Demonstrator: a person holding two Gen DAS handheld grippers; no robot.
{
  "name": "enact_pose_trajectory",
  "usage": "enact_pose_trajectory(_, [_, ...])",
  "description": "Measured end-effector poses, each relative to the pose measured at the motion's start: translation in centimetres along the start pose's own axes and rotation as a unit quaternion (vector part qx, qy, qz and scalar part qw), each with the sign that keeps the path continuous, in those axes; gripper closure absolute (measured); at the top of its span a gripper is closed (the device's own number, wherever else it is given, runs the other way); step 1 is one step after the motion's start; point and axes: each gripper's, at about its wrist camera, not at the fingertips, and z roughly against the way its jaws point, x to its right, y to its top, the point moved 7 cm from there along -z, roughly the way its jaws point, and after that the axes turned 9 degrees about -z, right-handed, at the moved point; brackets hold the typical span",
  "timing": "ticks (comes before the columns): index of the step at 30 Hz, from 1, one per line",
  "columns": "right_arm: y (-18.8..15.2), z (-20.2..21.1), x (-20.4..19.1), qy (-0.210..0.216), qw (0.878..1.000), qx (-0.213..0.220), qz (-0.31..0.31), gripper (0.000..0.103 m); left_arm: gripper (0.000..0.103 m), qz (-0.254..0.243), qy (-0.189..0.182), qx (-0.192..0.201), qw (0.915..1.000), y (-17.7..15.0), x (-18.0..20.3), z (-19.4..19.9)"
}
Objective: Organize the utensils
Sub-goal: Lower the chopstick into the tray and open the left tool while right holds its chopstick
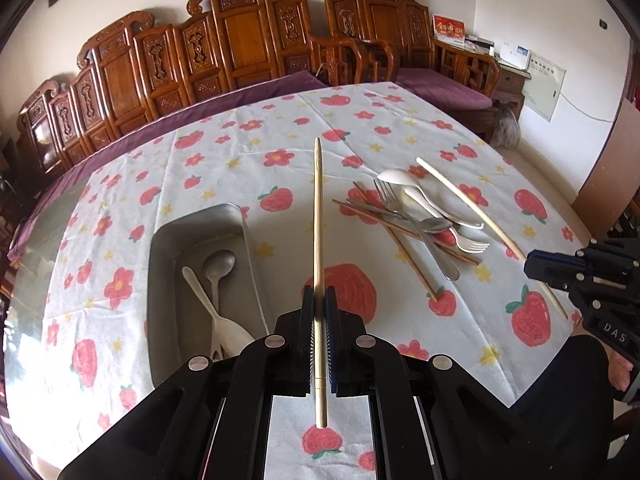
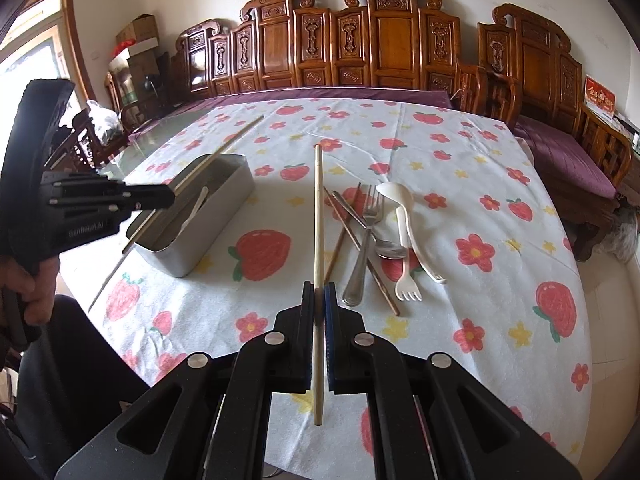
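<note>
Floral tablecloth (image 1: 224, 148), metal tray (image 1: 160, 280) holding spoons (image 1: 218, 270)

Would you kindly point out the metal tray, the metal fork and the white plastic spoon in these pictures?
metal tray (image 2: 224, 216), right wrist view, on its outer side wall.
metal fork (image 2: 362, 258), right wrist view, on its handle.
white plastic spoon (image 1: 394, 177), left wrist view, on its bowl.

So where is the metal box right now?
In the left wrist view the metal box sits on the left of the tablecloth, left of the left gripper, holding a metal spoon and a white utensil.
</note>
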Motion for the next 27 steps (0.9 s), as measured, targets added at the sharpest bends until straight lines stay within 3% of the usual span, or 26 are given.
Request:
enact_pose_trajectory(11, [0.4,-0.4,-3.1,0.009,1.000,-0.001,0.020,0.097,0.099,0.026,0.004,0.009,0.9996,-0.5,-4.6,0.0])
enact_pose_trajectory(20, [1.4,-2.1,-5.4,0.017,0.999,-0.006,0.028,0.097,0.099,0.078,0.000,-0.010,0.9969,-2.4,-10.2,-3.4])
enact_pose_trajectory(27, [1.9,-4.2,-7.1,0.025,0.999,-0.017,0.032,0.097,0.099,0.098,-0.005,-0.033,0.9946,-4.6,-11.7,-6.2])
